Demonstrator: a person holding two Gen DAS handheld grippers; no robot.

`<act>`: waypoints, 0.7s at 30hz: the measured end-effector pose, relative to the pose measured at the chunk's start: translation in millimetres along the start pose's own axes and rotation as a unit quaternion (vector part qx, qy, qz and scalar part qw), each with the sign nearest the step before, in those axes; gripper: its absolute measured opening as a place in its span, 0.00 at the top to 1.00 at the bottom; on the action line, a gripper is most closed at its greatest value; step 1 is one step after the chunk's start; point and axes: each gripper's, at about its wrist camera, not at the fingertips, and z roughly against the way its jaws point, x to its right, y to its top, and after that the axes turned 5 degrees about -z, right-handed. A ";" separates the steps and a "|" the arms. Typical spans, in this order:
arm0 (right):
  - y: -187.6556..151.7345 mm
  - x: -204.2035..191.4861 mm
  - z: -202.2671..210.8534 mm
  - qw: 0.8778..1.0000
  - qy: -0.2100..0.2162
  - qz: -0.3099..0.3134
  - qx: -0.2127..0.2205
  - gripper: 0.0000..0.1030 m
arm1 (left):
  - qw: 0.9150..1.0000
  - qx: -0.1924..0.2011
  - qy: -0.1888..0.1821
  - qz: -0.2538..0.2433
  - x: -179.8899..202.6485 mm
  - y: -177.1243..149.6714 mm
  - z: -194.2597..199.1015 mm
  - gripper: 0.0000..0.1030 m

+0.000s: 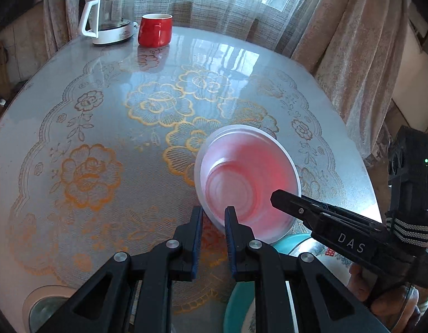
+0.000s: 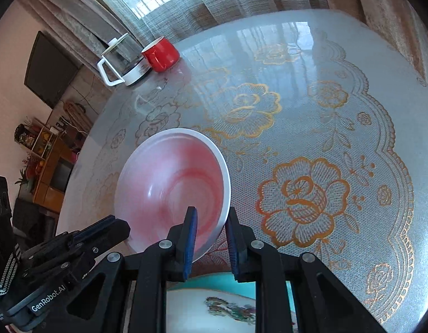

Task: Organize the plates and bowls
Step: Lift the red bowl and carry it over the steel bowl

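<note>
Both grippers' fingers straddle the bowl (image 2: 172, 188) rim, left (image 1: 214, 216) and right (image 2: 211, 222), gaps visible, tilting it above the table (image 2: 311, 111). Below waits a teal plate (image 2: 214, 283); next, I'd judge, lowering it there.

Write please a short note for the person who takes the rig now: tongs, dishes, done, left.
Left tongs: straddle the near rim of the pink bowl, grip not certain.
Right tongs: straddle the same bowl's rim at another side, gap visible, grip uncertain.
Bowl: tilted above the teal-rimmed plate at the table edge.
Done: bowl brought to the plate.
Left: probably set it on the plate, release.
</note>
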 end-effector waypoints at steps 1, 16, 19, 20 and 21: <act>-2.0 -6.1 -3.5 1.000 0.001 0.007 -0.004 0.79 | 1.000 0.000 0.002 0.005 -6.8 -3.0 3.0 0.85; -25.3 -50.3 -8.4 0.999 0.022 0.026 -0.011 0.67 | 0.999 0.019 0.008 0.032 -46.9 -32.0 30.4 0.77; -25.8 -52.3 -5.8 1.000 0.023 0.020 0.003 0.67 | 0.999 0.029 0.014 0.040 -52.3 -31.9 34.8 0.72; -25.8 -52.3 -4.5 0.999 0.024 0.019 0.009 0.67 | 0.999 0.032 0.015 0.041 -54.1 -31.4 35.7 0.72; -25.9 -51.8 -3.3 0.999 0.024 0.017 0.014 0.66 | 0.998 0.035 0.016 0.041 -55.5 -31.1 36.4 0.72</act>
